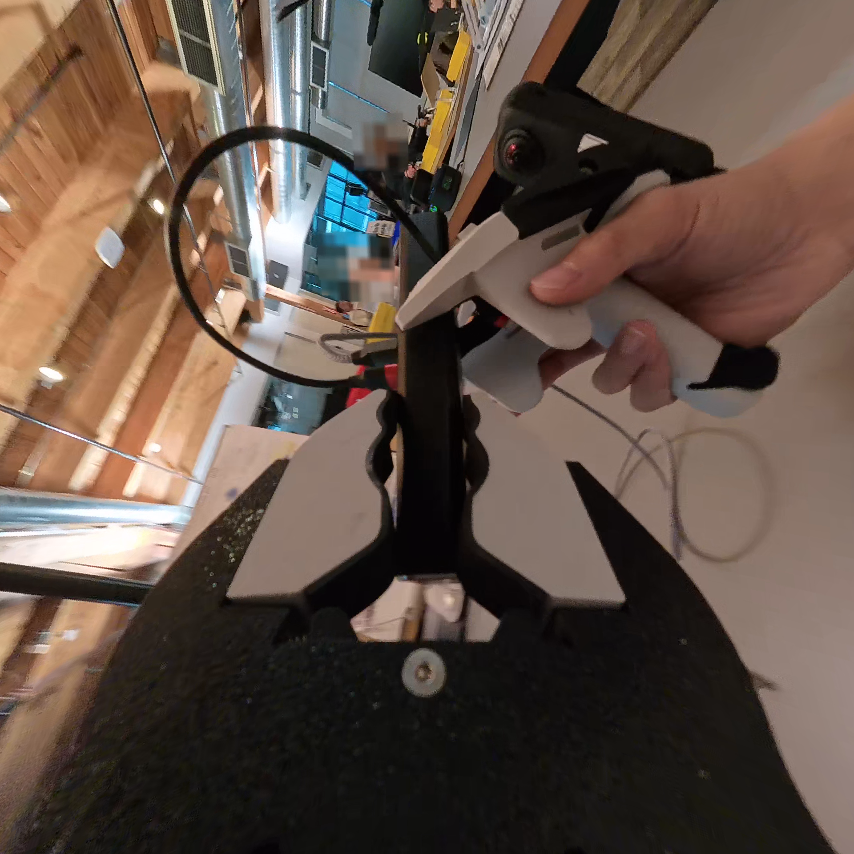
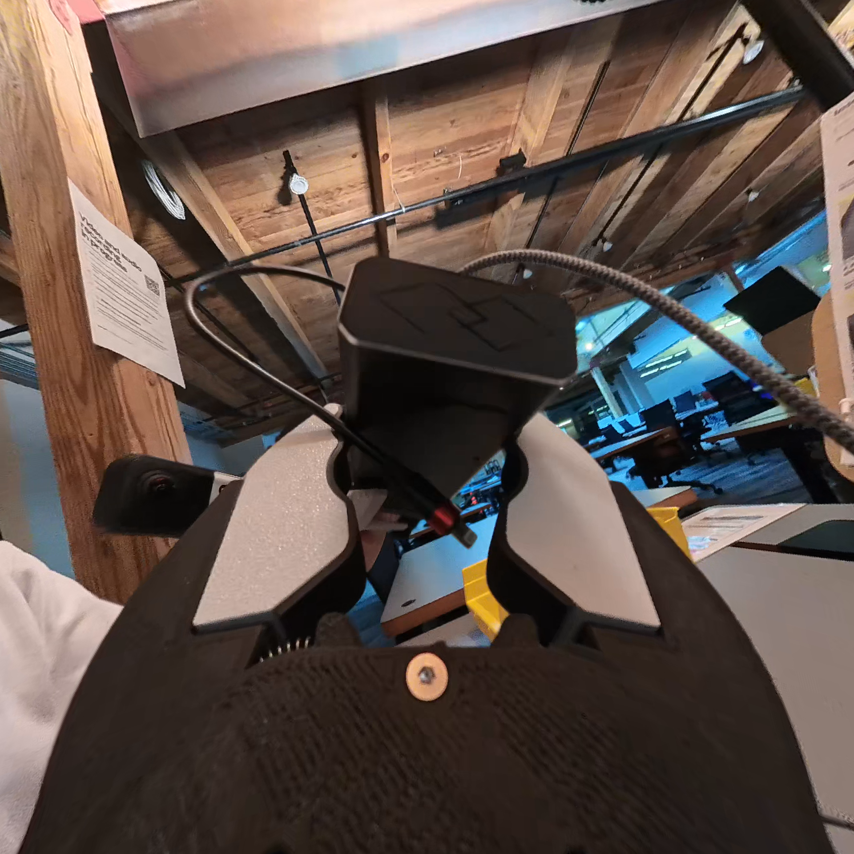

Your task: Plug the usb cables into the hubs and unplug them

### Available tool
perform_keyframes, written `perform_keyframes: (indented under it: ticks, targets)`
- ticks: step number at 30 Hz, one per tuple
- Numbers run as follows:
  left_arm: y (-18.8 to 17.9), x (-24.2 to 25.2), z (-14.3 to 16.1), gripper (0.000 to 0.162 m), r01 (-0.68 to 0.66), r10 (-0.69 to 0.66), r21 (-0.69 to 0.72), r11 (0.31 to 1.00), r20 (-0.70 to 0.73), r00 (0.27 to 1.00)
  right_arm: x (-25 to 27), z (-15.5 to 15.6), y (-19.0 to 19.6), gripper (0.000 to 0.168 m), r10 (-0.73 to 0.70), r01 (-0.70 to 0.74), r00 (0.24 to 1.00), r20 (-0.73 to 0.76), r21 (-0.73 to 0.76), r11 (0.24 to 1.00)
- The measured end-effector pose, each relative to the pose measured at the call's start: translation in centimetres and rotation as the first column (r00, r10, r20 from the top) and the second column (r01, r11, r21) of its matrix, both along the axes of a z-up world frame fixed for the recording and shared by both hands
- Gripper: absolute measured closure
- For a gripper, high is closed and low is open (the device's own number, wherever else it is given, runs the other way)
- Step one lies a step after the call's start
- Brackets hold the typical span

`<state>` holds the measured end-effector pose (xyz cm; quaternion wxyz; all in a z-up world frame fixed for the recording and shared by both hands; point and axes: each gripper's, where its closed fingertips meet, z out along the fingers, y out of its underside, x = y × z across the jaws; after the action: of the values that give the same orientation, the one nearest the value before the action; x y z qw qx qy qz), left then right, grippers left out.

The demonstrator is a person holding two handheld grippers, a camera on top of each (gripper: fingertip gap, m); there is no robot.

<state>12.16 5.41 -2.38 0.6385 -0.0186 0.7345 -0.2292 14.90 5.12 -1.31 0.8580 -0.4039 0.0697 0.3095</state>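
Observation:
A flat black hub [image 1: 425,485] is held up in the air, edge-on in the left wrist view. My left gripper [image 1: 427,406] is shut on it. My right gripper [image 1: 434,342], held by a hand [image 1: 721,259], straddles the hub farther along. In the right wrist view the hub [image 2: 453,332] sits between my right gripper's [image 2: 432,425] fingers, touching both. A black cable [image 1: 185,259] loops from the hub to a red-collared plug [image 2: 443,517] whose tip hangs free. A grey braided cable [image 2: 693,332] ends in a grey plug [image 1: 369,349] at the hub.
A thin grey cable [image 1: 670,485] lies coiled on the white table [image 1: 762,600]. A wooden post [image 2: 69,369] with a paper notice [image 2: 125,286] stands at left. A yellow bin [image 2: 485,600] and desks lie below. Blurred people are far behind. The grippers are tip to tip, or close to it.

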Motion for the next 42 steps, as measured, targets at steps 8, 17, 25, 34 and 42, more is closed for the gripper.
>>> perform_keyframes:
  ticks: [8, 17, 25, 34, 42]
  targets:
    - [0.9, 0.9, -0.6, 0.091, -0.033, -0.028, -0.536, 0.843, -0.105, 0.994, 0.2, 0.3, -0.8, 0.105, -0.035, 0.032, 0.997, 0.070, 0.038, 0.999]
    - [0.0, 0.0, -7.6, 0.074, -0.166, -0.473, -0.983, -0.079, -0.110, 0.874, 0.0, 0.7, -1.5, 0.106, 0.007, -0.016, 0.993, 0.114, 0.078, 0.997]
    - [-3.7, -0.4, -7.7, 0.100, -0.082, -0.678, -0.985, -0.153, 0.044, 0.734, -3.1, -0.4, 0.0, 0.107, 0.086, -0.090, 0.971, 0.225, 0.009, 0.996]
    - [1.6, 0.0, -6.6, 0.100, -0.007, -0.421, -0.943, 0.333, -0.155, 0.894, -0.7, -1.1, 0.2, 0.087, 0.006, 0.028, 0.957, 0.289, -0.114, 0.993]
    - [1.2, -0.2, -5.5, 0.100, 0.024, -0.356, -0.724, 0.689, -0.311, 0.881, -1.6, -1.8, -0.3, 0.093, 0.026, -0.019, 0.945, 0.327, -0.024, 1.000]
